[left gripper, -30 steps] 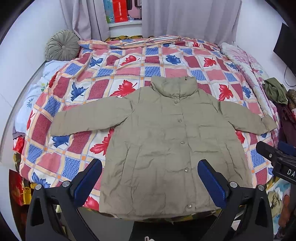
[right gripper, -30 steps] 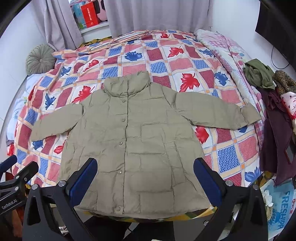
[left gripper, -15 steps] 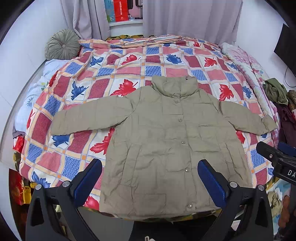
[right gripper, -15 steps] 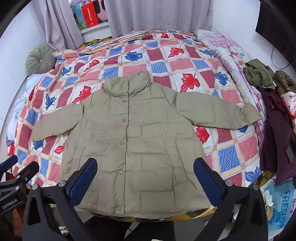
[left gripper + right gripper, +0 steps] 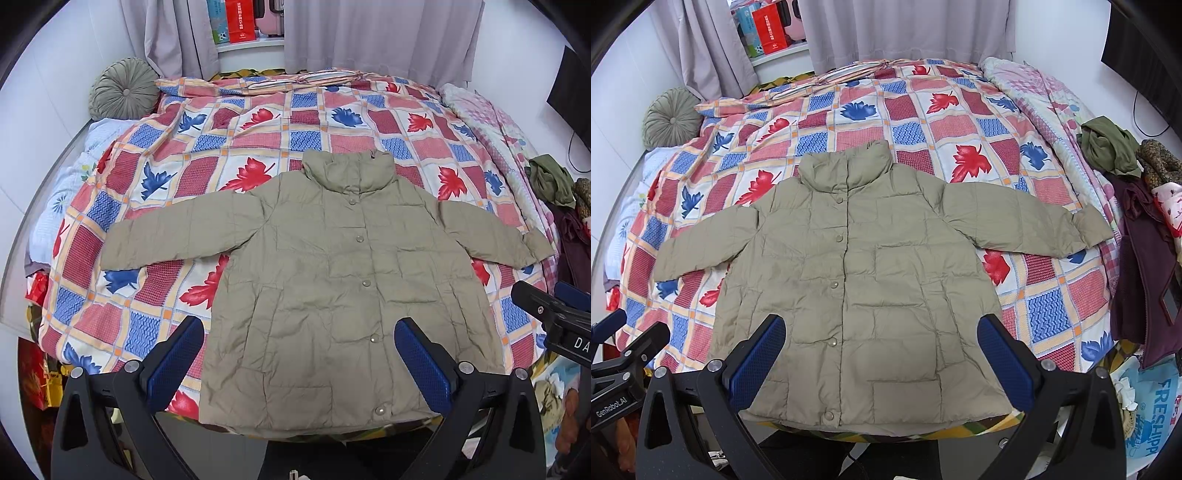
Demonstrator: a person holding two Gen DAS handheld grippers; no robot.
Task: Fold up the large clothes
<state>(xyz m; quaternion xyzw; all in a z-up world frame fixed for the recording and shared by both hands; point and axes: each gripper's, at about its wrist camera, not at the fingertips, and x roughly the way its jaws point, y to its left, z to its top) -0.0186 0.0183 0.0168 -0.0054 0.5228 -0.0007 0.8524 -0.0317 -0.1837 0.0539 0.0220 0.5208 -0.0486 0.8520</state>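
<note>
- Hovering with blue-padded jaws spread wide and empty, the left gripper (image 5: 299, 363) and right gripper (image 5: 881, 354) hang above the jacket's hem.
- Khaki jacket (image 5: 332, 288) lies flat ahead, hem at the bed's (image 5: 258, 147) near edge, collar-to-hem axis running away, sleeves outstretched; each gripper is nearer its own-side sleeve.
</note>
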